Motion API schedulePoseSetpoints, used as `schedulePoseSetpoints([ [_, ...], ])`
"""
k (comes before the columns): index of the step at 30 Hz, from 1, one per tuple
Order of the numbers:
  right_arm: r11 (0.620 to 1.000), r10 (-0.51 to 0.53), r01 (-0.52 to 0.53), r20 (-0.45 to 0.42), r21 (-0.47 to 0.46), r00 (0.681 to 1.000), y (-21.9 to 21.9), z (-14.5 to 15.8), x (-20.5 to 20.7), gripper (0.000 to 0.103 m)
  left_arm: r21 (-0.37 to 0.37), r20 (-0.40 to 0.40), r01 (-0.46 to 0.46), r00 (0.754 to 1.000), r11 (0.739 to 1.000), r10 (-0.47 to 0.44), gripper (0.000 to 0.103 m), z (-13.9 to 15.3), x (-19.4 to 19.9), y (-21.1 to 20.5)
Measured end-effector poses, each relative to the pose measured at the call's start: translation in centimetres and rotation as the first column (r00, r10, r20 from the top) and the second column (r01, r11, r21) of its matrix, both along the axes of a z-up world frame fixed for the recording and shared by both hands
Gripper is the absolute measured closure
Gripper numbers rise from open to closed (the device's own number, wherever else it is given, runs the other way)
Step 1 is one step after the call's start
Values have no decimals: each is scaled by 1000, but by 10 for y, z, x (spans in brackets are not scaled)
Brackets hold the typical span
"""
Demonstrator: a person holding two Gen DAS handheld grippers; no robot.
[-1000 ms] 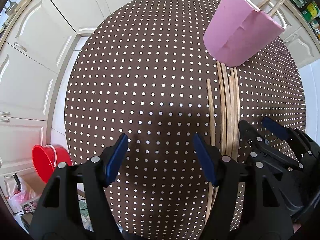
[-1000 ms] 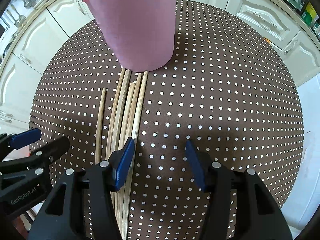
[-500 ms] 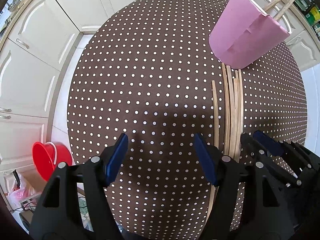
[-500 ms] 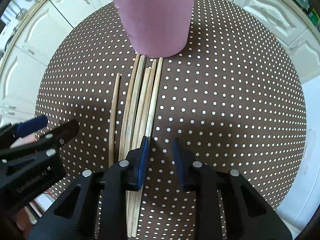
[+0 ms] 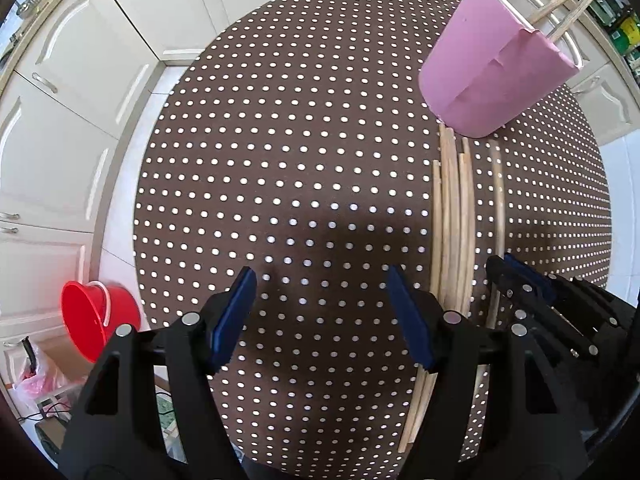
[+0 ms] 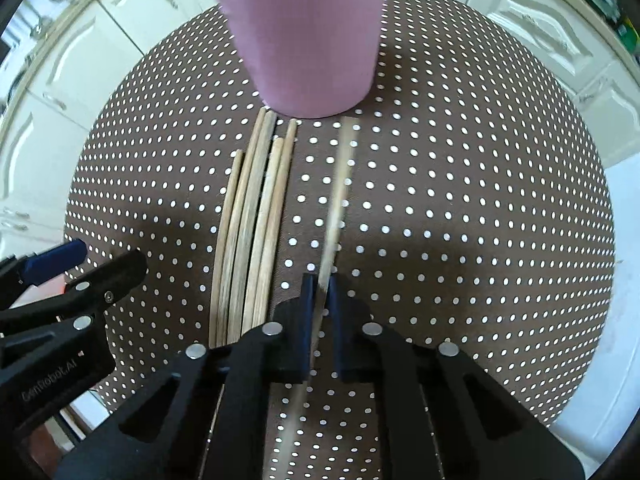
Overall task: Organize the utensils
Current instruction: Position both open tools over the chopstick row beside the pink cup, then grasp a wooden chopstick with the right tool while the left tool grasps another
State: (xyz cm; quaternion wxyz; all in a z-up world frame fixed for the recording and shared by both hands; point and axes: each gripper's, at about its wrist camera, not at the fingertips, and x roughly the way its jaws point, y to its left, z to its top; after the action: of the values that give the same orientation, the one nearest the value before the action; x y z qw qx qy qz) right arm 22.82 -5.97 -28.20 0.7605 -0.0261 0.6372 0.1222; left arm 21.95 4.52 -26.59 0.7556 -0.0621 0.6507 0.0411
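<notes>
Round table (image 5: 280, 128) with dotted brown cloth, rim curving from 7 through 12 to 4 o'clock in the left wrist view; the whole 9 to 12 o'clock half is bare cloth, open room there. White cabinets (image 5: 80, 80) close behind the far rim, red bucket (image 5: 96, 320) on the floor at 8 o'clock

Right gripper (image 6: 319, 292) has just closed its tongs and pinches one chopstick (image 6: 340, 184), long axis running 6 to 12 o'clock, far tip toward the pink cup (image 6: 308, 40) and blurred

Five more chopsticks (image 6: 256, 216) lie side by side just left of it, same axis, tips near the cup base

Left gripper (image 5: 320, 312) hovers with tongs spread, nothing between. Cup count: one, with two sticks (image 5: 568, 4) visible in it
</notes>
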Motion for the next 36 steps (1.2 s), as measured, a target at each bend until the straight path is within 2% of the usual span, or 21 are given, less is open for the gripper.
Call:
schedulePoseSetpoints([
  [7, 991, -56, 58, -24, 119, 998, -28, -2, 6, 98, -39, 2, 69, 998, 997, -69, 36, -5, -3, -10],
  [11, 985, -61, 65, -27, 159, 998, -70, -2, 16, 98, -43, -16, 98, 995, 994, -99, 36, -11, 2, -15],
  [18, 978, -79, 86, -41, 192, 996, -79, 4, 13, 98, -53, -52, 112, 992, 992, -115, 36, -27, 11, -28],
  [29, 964, -108, 121, -66, 236, 992, -90, 15, 14, 100, -56, -61, 89, 994, 994, -92, 33, -25, 40, -36],
  [36, 957, -120, 136, -75, 255, 990, -97, 12, 18, 100, -28, -69, 79, 994, 996, -81, 33, -24, 45, -41],
])
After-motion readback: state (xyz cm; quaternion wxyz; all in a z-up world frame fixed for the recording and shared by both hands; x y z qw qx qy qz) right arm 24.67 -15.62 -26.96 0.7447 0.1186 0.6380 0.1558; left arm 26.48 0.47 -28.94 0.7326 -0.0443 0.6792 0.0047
